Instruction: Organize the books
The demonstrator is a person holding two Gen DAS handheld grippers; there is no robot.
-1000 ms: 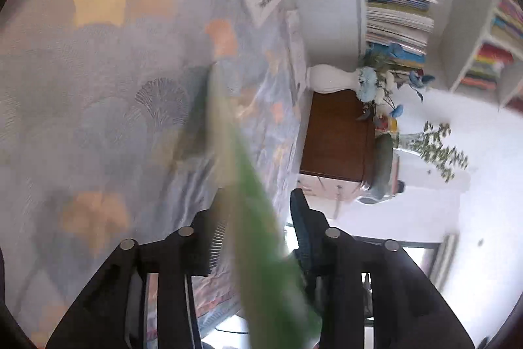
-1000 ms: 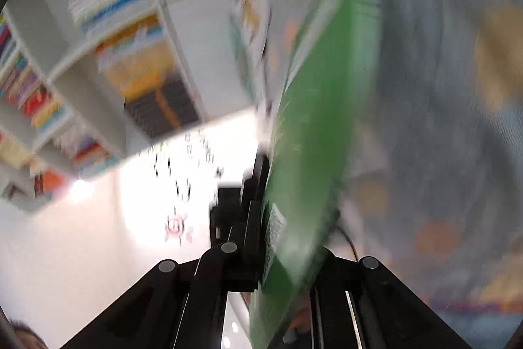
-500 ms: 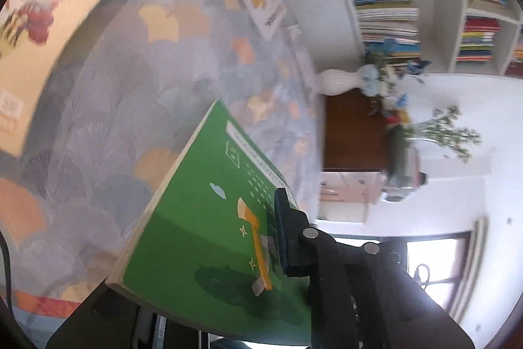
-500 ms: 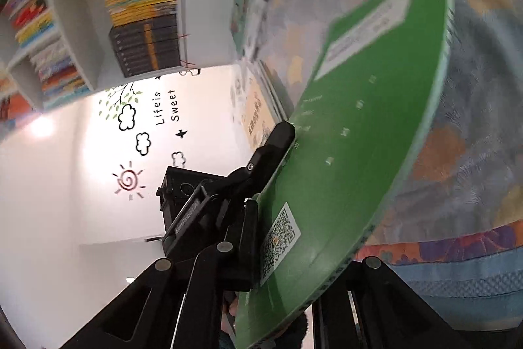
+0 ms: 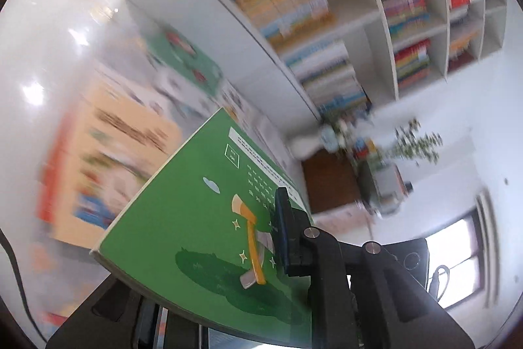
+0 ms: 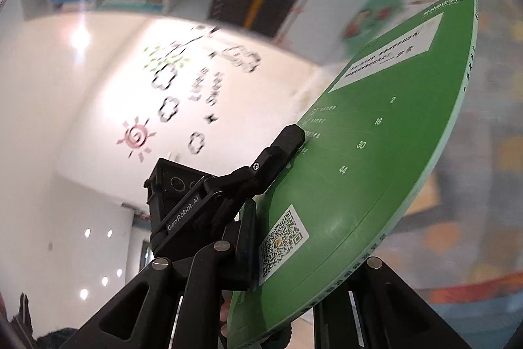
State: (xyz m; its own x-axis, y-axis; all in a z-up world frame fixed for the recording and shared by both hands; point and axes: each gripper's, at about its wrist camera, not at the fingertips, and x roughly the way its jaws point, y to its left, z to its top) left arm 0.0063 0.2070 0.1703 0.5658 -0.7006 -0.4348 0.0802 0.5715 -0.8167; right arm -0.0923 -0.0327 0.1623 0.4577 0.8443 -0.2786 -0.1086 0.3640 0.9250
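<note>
Together, both grippers (image 5: pixel 248 254) (image 6: pixel 261 251) clamped on tilted green book (image 5: pixel 209 218).

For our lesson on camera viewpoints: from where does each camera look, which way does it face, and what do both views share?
Left wrist: sits on the left hand-held gripper, facing the white bookshelf; its black fingers clamp the green book.
Right wrist: sits on the right hand-held gripper, facing a wall with a sun drawing; its fingers clamp the book's back cover.
Shared: the green book and the bookshelf.
</note>
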